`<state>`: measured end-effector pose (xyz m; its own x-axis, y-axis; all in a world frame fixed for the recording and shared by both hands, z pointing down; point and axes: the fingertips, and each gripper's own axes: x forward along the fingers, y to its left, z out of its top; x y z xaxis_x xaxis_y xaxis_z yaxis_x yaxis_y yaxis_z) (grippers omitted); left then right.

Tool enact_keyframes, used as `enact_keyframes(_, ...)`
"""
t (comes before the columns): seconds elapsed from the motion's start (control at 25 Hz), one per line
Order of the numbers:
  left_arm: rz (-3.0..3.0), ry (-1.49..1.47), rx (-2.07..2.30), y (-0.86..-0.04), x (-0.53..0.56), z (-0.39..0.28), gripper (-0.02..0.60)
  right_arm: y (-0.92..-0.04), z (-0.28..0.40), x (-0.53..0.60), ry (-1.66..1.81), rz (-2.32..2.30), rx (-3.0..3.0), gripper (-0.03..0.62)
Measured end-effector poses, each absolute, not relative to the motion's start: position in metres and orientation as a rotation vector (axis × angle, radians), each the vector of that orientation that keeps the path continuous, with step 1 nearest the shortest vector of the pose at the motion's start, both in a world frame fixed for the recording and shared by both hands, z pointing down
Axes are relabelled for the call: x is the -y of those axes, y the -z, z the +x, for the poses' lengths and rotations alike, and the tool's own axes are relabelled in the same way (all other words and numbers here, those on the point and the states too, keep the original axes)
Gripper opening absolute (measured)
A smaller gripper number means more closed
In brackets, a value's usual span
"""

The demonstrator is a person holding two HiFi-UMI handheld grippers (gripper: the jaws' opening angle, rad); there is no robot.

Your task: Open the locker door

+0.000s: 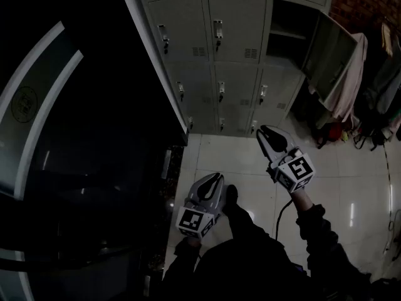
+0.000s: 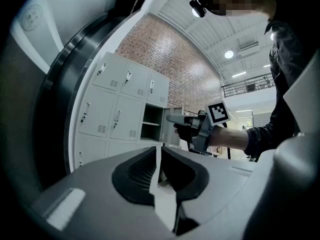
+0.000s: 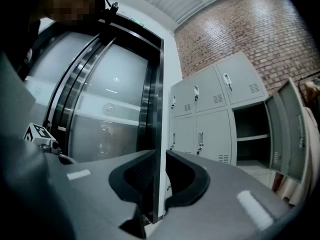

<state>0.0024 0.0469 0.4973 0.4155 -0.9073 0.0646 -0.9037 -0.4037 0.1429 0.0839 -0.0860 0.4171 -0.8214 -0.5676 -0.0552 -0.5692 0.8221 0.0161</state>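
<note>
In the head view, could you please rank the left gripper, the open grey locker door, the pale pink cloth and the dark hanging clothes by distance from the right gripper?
1. Left gripper, low on the left.
2. Open grey metal locker door, ahead on the right; the pale pink cloth hanging beside it is too close to call.
3. Dark hanging clothes, far right.

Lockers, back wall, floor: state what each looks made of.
Lockers: likely painted sheet metal, matte pale grey; louvred vents, thin open door. Back wall: bare red brick, mortar joints showing. Floor: pale glossy tiles, probably ceramic; grout lines and light reflections.
</note>
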Motion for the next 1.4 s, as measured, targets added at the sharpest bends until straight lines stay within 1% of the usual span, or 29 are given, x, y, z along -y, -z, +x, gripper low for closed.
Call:
enact_keyframes(0.16, 2.431, 0.065, 1.639, -0.503, 0.045, -0.036, 0.035, -0.423, 0.059, 0.219, -0.050, -0.970, -2.952, 0.046)
enact_keyframes(0.32, 2.391, 0.024, 1.640, -0.506, 0.132, -0.066, 0.034, -0.403, 0.016, 0.333, -0.113, -0.929, -2.946, 0.046)
enact_keyframes(0.44, 2.393, 0.005, 1.647, -0.505, 0.189, -0.081, 0.035, -0.398, -0.018, 0.417, -0.118, -0.968, -2.948, 0.061)
enact_keyframes(0.64, 2.410, -0.010, 1.613, -0.500, 0.259, -0.096, 0.035, -0.404, -0.082, 0.515, -0.166, -1.028, -3.022, 0.098)
enact_keyframes(0.72, 2.426, 0.001, 1.594, -0.498, 0.282, -0.103, 0.035, -0.404, -0.104, 0.546, -0.188, -1.070, -3.037, 0.101)
enact_keyframes(0.92, 2.445, 0.025, 1.540, -0.495, 0.324, -0.125, 0.034, -0.407, -0.129, 0.600, -0.244, -1.291, -2.987, 0.114)
enact_keyframes(1.12, 2.485, 0.039, 1.481, -0.489, 0.353, -0.147, 0.035, -0.415, -0.142, 0.621, -0.171, -1.393, -2.926, 0.115)
enact_keyframes(1.2, 2.490, 0.041, 1.446, -0.492, 0.357, -0.151, 0.035, -0.414, -0.142, 0.619, -0.123, -1.376, -2.894, 0.115)
enact_keyframes(1.28, 2.496, 0.041, 1.412, -0.496, 0.358, -0.152, 0.035, -0.414, -0.139, 0.608, -0.086, -1.330, -2.894, 0.097)
enact_keyframes(1.4, 2.522, 0.036, 1.358, -0.495, 0.357, -0.147, 0.035, -0.408, -0.128, 0.568, -0.127, -1.214, -2.906, 0.075)
